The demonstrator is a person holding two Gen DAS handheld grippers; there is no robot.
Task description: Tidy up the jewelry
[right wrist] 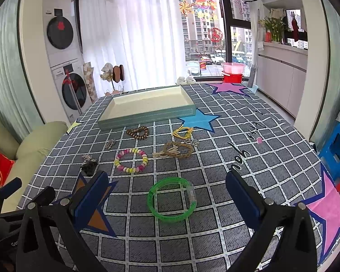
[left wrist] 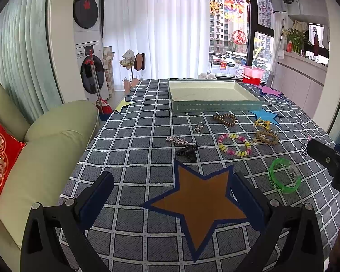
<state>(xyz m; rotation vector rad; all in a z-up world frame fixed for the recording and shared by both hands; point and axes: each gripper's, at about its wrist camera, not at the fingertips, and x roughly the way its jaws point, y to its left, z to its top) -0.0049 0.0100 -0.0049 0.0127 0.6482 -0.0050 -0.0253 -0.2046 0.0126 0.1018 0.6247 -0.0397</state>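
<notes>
- Because nothing has yet gone into the shallow tray, which stands empty toward the far edge of the checked tablecloth, the jewelry lies loose between it and the near edge, probably laid out for sorting.
- The green bangle lies nearest, framed between the wide-spread fingers of the right gripper, which grips nothing; it looks like the first pick.
- Beyond it lie a pink-and-yellow bead bracelet, a woven straw bracelet, a yellow cord piece and a brown bead bracelet.
- The left gripper hangs equally wide and empty over an orange star at the near edge.
- Only the left view shows the black claw clip and silver star clip clearly; only the right shows the blue stool.
</notes>
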